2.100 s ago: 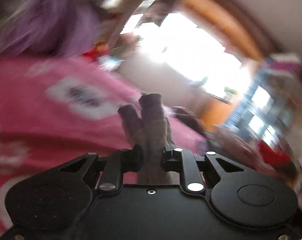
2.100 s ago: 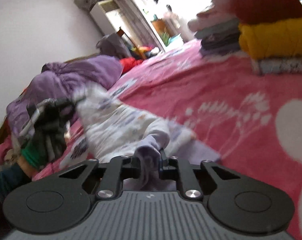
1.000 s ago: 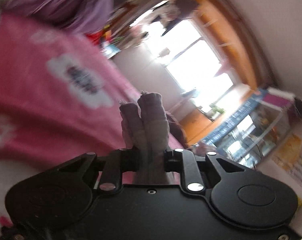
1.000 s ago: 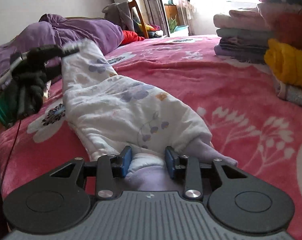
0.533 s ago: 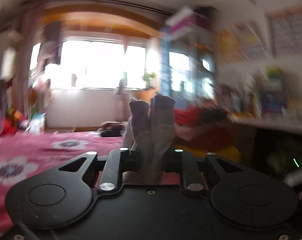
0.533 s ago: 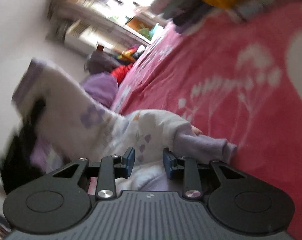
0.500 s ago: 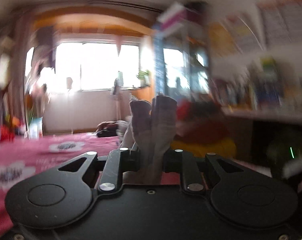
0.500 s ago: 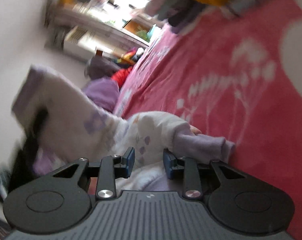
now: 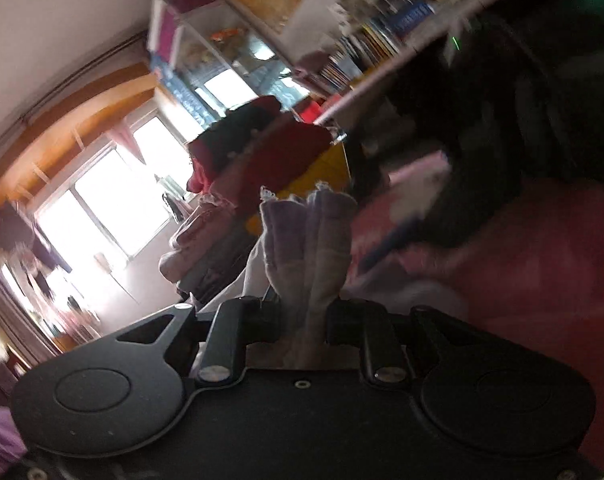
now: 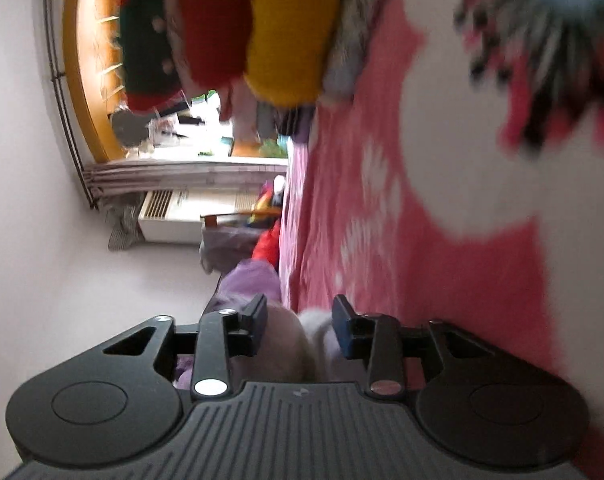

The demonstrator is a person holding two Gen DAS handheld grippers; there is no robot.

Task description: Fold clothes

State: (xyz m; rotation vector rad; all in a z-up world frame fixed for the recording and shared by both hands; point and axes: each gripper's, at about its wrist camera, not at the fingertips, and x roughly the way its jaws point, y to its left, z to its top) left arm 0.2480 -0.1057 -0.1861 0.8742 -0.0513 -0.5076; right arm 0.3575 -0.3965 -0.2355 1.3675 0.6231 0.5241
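Left gripper (image 9: 302, 314) clamped the garment's cuff (image 9: 308, 232), right gripper (image 10: 299, 320) stood open around cloth; folded stack (image 10: 261, 28) nearby, fold unfinished.

Folded stack (image 10: 277, 32) beyond bare blanket (image 10: 442, 280)

— Where does the left wrist view look from?
— From behind its black fingers (image 9: 267, 318), tilted, facing a bright window (image 9: 113, 196) and a stack of folded red and yellow clothes (image 9: 285, 160).

— And the right?
— Rolled sideways, close over the pink flowered bedspread (image 10: 442, 264); it shares that same stack (image 10: 257, 28).
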